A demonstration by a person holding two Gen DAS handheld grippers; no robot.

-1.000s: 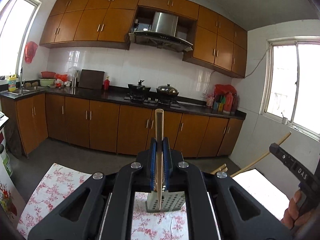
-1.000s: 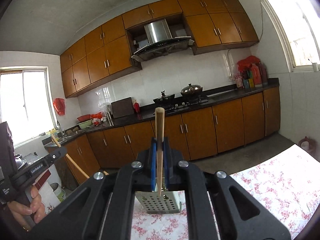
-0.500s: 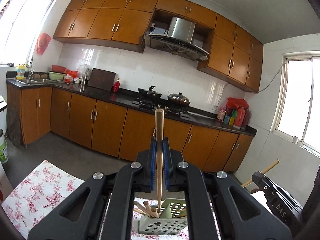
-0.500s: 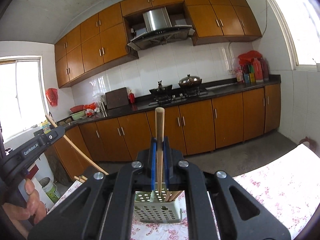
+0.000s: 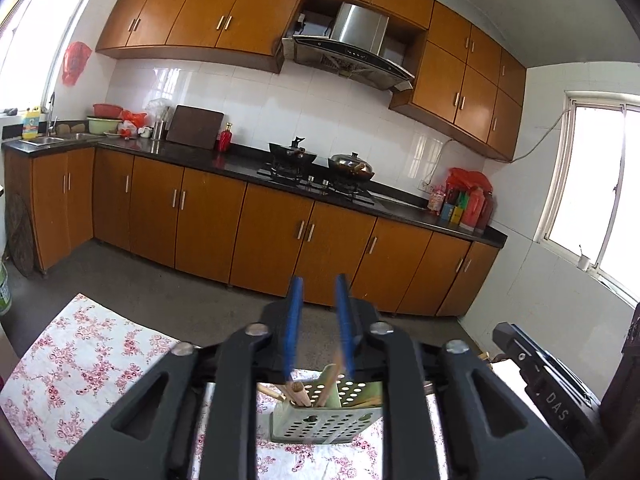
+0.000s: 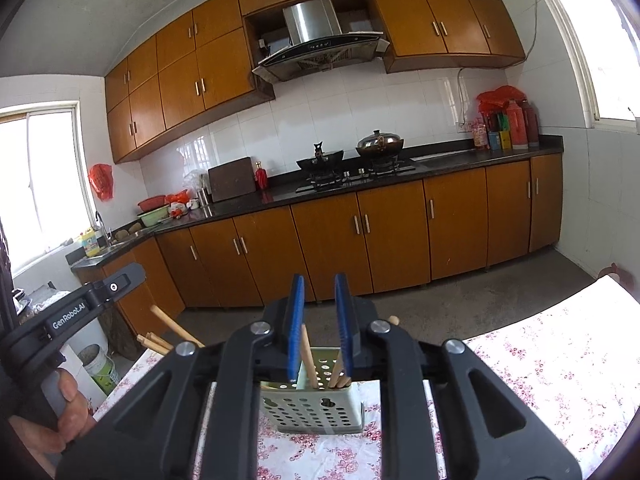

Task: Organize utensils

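Both tongs hover over a perforated utensil holder [image 5: 324,416] that stands on a surface covered by a floral cloth [image 5: 92,364].

Left tongs [image 5: 320,320]: the two blue pads [image 5: 295,320] stand spread with a clear gap between them. The jaws have just been opening, and nothing is pinched between them. Below the gap, wooden chopsticks [image 5: 298,392] stand tilted inside the holder, their upper ends at about the level of its rim. Whether the lower ends of the pads touch a chopstick cannot be told, as that area is blurred.

Right tongs [image 6: 320,320]: the blue pads [image 6: 296,320] are likewise spread, and the jaws have just been opening. One chopstick [image 6: 308,356] shows in the gap, leaning close to the left pad; the pads do not press on it, and its lower end sits in the holder [image 6: 312,412]. Further chopsticks lean against the right side of the same compartment.

In the right wrist view, the left gripper body shows at the left edge, held by a hand [image 6: 60,420]. More chopstick ends [image 6: 168,328] show between that body and the right tongs' frame; where their lower ends sit is hidden. In the left wrist view, the right gripper body shows at the lower right edge.

Background: a kitchen counter [image 5: 240,160] with brown cabinets runs along the far wall. It carries a stove with a wok [image 5: 292,156] and a lidded pot [image 5: 352,166], a cutting board [image 5: 195,126] propped against the tiles, and bottles [image 5: 466,204] at the right end. A range hood [image 5: 352,48] hangs above the stove.
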